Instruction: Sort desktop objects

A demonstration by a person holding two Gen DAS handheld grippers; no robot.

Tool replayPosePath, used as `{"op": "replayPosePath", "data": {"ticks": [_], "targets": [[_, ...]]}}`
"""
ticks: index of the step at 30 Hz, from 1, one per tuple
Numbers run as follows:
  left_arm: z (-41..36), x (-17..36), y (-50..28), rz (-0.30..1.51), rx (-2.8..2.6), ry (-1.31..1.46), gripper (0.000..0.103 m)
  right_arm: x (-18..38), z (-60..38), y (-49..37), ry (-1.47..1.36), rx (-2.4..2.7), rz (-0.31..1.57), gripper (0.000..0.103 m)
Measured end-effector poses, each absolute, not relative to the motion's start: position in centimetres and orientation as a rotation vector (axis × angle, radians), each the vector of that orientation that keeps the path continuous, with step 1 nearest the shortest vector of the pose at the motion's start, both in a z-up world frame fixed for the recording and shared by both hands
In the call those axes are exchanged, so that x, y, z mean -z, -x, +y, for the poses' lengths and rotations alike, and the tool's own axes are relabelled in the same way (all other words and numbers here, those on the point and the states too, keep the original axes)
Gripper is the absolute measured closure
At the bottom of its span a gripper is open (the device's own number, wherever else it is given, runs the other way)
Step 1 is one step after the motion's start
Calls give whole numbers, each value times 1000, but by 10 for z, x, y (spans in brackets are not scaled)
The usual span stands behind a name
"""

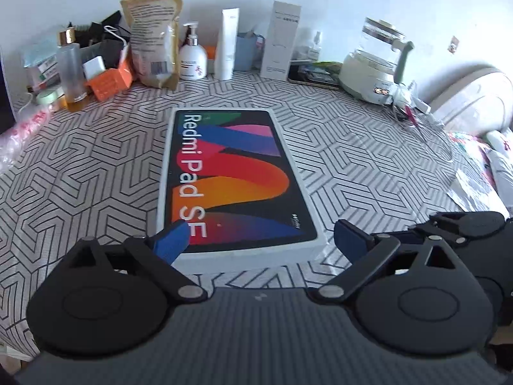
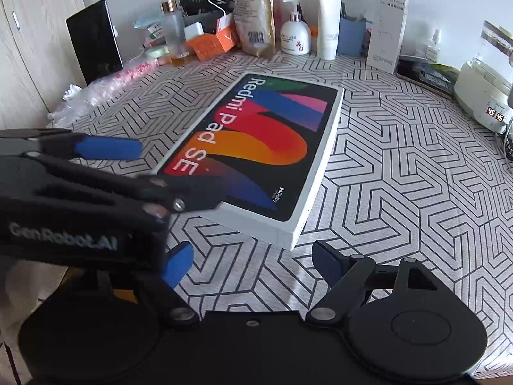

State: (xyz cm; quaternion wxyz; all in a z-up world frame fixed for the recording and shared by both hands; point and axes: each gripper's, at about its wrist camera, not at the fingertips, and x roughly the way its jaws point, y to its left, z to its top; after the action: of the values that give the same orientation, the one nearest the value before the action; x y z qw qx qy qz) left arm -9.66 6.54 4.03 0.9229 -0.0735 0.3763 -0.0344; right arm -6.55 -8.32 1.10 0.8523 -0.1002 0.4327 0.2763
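Observation:
A flat Redmi Pad SE box (image 1: 234, 176) with a colourful black lid lies in the middle of the patterned table; it also shows in the right wrist view (image 2: 259, 147). My left gripper (image 1: 259, 240) is open, its blue fingers straddling the box's near end just above it. In the right wrist view the left gripper (image 2: 154, 173) reaches in from the left over the box's near corner. My right gripper (image 2: 253, 263) is open and empty, just in front of the box's near right corner.
Along the back wall stand a brown paper bag (image 1: 154, 38), a pump bottle (image 1: 192, 54), a white tube (image 1: 227, 45), a tall white carton (image 1: 280, 41) and an orange box (image 1: 110, 81). A kettle (image 1: 375, 61) stands at back right. A black screen (image 2: 94, 41) leans at left.

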Motion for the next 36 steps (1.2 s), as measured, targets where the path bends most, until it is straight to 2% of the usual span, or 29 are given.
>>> {"op": "replayPosePath", "data": {"ticks": [7, 36], "targets": [[66, -23, 85, 896, 2, 146, 0, -2, -83, 60, 204, -542, 930, 18], [69, -17, 87, 904, -43, 133, 0, 4, -75, 53, 245, -497, 941, 18]]}}
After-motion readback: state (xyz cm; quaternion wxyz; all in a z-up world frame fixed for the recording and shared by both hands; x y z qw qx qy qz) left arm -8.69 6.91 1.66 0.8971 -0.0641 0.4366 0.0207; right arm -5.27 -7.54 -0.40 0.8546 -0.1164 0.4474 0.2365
